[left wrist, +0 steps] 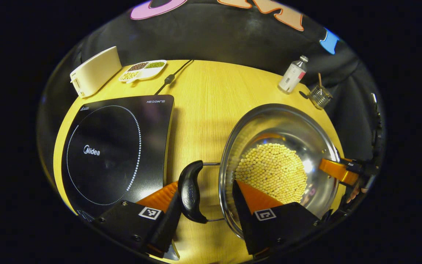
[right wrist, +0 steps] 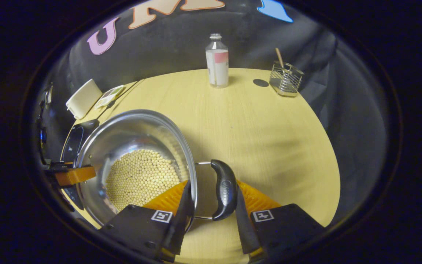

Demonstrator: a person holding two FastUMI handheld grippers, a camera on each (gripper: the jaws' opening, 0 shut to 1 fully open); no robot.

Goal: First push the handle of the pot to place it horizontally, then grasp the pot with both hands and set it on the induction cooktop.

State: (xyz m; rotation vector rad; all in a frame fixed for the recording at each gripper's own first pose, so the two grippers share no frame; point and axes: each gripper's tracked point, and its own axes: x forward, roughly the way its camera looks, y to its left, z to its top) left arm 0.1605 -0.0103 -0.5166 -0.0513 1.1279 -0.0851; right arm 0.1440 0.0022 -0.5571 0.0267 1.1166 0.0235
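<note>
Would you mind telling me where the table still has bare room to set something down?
Bare wood runs between the cooktop and the pot, and from the pot's handle toward the bottle and wire holder. The corner with the white box and divided dish is crowded.

Pot [left wrist: 280,124] near rim lying hidden behind left tongs [left wrist: 205,198], cooktop [right wrist: 72,141] mostly hiding behind pot in the right gripper view, tray [right wrist: 109,96] contents too small to tell

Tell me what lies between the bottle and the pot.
Bare tabletop separates the bottle from the pot, seen in the right gripper view.
</note>
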